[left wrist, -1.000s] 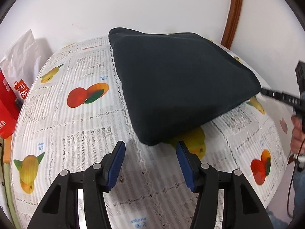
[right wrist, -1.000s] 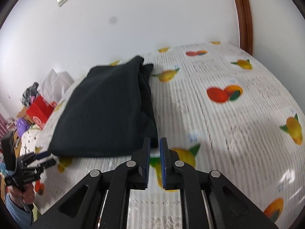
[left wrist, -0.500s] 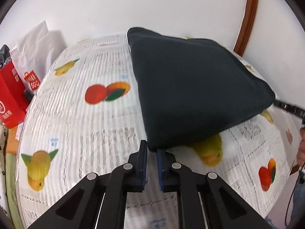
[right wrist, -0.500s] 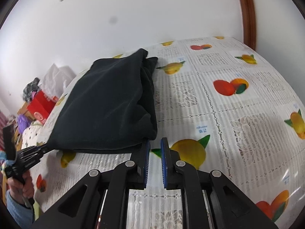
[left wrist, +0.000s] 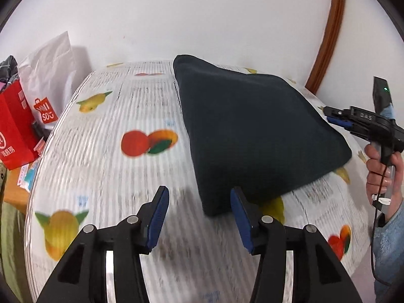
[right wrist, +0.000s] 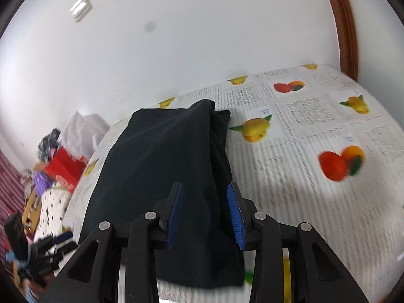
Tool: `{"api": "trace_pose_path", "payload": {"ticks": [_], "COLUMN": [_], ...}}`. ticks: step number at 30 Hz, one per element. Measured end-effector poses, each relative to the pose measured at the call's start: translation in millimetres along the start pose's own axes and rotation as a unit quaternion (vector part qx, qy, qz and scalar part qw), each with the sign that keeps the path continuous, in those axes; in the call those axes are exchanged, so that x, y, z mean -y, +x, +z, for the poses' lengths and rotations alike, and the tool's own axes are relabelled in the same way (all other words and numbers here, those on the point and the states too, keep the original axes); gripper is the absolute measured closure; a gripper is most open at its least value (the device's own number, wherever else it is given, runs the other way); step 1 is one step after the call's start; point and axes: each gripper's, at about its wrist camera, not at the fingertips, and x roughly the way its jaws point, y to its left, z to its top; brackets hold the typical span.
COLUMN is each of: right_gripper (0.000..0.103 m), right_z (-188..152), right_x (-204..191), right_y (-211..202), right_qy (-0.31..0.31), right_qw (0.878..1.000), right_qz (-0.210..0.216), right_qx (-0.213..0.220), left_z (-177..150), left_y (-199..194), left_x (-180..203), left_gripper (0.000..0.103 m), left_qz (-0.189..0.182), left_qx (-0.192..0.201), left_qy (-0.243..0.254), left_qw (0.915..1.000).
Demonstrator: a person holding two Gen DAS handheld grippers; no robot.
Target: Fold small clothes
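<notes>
From the left wrist, our left gripper (left wrist: 199, 217) is opening, nothing between its pads, just short of the near corner of the dark folded garment (left wrist: 252, 131) lying on the fruit-print tablecloth (left wrist: 106, 156).

From the right wrist, our right gripper (right wrist: 205, 217) is opening above the garment's near edge, gripping nothing. The folding looks finished; perhaps only tidying remains.

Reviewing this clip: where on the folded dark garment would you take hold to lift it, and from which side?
Grip the dark garment at its thick stacked edge, coming in level from the bare tablecloth side. The layers bunch there, so one pinch should catch them all. Both the right gripper and the left gripper are opening, gripping nothing.
</notes>
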Motion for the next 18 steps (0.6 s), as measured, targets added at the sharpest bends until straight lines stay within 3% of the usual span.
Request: {"api": "trace_pose_path", "payload": {"ticks": [3, 4, 5, 6, 8, 10, 11, 14, 18], "right_gripper": [0.067, 0.072, 0.095, 0.099, 0.1, 0.1, 0.1, 0.1, 0.1], "right_z": [12.9, 14.1, 14.2, 14.9, 18.3, 21.2, 21.6, 17.1, 10.2], "right_x": [-1.8, -2.8, -4.9, -7.6, -3.8, 13.1, 18.0, 10.7, 4.3], "right_y": [29.2, 36.0, 41.7, 42.3, 18.1, 7.6, 13.1, 26.6, 24.2], "right_qy": [0.01, 0.007, -0.004, -0.022, -0.042, 0.0, 0.016, -0.018, -0.039], "right_qw": [0.999, 0.999, 0.999, 0.998, 0.999, 0.998, 0.998, 1.0, 0.998], "right_qz": [-0.016, -0.023, -0.022, -0.016, 0.012, 0.057, 0.051, -0.001, -0.04], "right_qx": [-0.034, -0.041, -0.048, -0.05, 0.015, 0.03, 0.014, -0.012, -0.012], "left_z": [12.3, 14.4, 16.9, 18.3, 19.4, 18.3, 18.2, 19.0, 20.1], "left_y": [16.6, 20.1, 25.0, 28.0, 35.3, 37.1, 38.9, 41.9, 42.8], "left_x": [-1.7, -1.6, -1.5, -0.8, 0.3, 0.1, 0.6, 3.6, 3.3], "left_gripper": [0.055, 0.055, 0.055, 0.054, 0.052, 0.052, 0.052, 0.052, 0.052], "left_qz": [-0.008, -0.01, -0.01, -0.007, -0.002, -0.01, -0.014, -0.008, -0.006], "left_qx": [-0.007, -0.009, -0.013, -0.017, -0.025, -0.025, -0.026, -0.027, -0.027], "left_qy": [-0.012, -0.014, -0.014, -0.013, -0.006, -0.01, -0.01, -0.002, -0.001], "left_qw": [0.9999, 0.9998, 0.9998, 0.9997, 0.9997, 0.9996, 0.9995, 0.9996, 0.9996]}}
